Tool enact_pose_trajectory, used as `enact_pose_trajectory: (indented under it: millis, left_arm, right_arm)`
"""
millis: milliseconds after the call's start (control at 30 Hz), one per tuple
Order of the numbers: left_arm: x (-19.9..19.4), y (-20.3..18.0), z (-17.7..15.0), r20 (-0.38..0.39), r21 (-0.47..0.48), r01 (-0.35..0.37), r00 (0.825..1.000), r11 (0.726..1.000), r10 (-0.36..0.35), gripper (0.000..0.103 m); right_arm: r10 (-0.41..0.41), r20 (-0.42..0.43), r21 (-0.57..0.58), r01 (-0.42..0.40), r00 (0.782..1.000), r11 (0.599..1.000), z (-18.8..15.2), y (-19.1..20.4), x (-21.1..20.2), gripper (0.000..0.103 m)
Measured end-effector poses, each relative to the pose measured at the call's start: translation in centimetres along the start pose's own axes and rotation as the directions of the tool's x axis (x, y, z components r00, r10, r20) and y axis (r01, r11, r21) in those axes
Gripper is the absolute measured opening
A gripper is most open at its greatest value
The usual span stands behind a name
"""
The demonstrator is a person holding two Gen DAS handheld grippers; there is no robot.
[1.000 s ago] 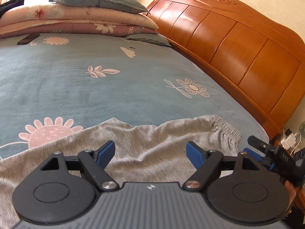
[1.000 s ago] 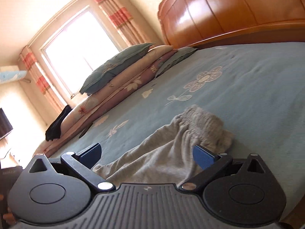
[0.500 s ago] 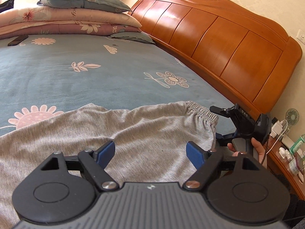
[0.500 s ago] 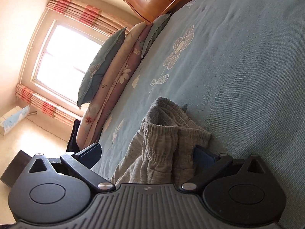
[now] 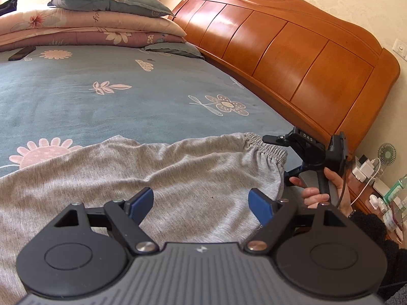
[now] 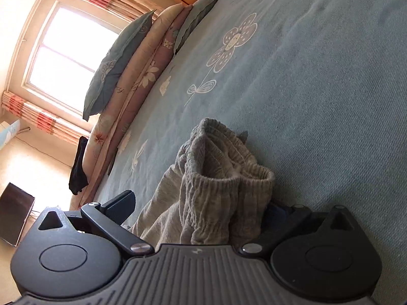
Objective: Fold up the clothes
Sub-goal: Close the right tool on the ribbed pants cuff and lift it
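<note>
Left wrist view: left gripper [image 5: 201, 204], fingers apart, hovers over grey trousers [image 5: 152, 178] on the bed [image 5: 127, 106]; right gripper [image 6: 201, 212], fingers spread, straddles the bunched waistband [image 6: 223, 178] near the headboard [image 5: 292, 58] edge.

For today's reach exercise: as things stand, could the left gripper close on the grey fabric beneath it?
Probably yes. The left gripper hangs open directly over the grey knit trousers spread on the blue flowered bedsheet; nothing lies between its fingers and the cloth.

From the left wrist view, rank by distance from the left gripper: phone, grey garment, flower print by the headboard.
From the left gripper:
1. Grey garment, directly under the open fingers.
2. Flower print, ahead, right of centre.
3. Phone, far left, by the stacked bedding.
</note>
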State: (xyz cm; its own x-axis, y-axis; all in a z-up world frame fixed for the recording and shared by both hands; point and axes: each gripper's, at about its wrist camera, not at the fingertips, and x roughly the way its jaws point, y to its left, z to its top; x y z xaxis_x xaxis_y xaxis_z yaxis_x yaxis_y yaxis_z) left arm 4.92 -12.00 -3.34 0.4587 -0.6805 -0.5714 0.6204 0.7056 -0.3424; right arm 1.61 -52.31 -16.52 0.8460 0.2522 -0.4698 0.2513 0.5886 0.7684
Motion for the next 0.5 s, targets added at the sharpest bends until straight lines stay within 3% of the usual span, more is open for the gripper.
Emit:
enact_pose_trajectory:
  millis: [200,300,333,367,500]
  left_arm:
    - [0.1,0.7,-0.5,-0.013,-0.015,-0.013,1.000,1.000,0.013,0.081]
    - [0.4,1.1,-0.7,-0.020,-0.035,-0.025,0.999,0.999,0.025,0.081]
    - [0.6,1.2,-0.8,-0.022,-0.038,-0.029,0.999,0.999,0.028,0.081]
    - [0.7,1.3,-1.0,-0.027,-0.039,-0.034,0.999,0.999,0.033,0.081]
    - [1.8,2.2,-1.6,-0.069,-0.055,-0.061,0.996,0.997,0.057,0.081]
  right_arm:
    - [-0.022,0.009,-0.096,0.023,1.000,0.995,0.5,0.2,0.3,0.102]
    - [-0.045,0.011,-0.125,0.046,0.999,0.991,0.8,0.3,0.2,0.076]
    - [-0.067,0.007,-0.114,0.067,0.998,0.991,0.8,0.2,-0.1,0.057]
    - [-0.067,0.001,-0.090,0.067,0.998,0.994,0.7,-0.1,-0.5,0.047]
    - [-0.045,0.030,-0.089,0.048,0.999,0.995,0.5,0.9,-2.4,0.034]
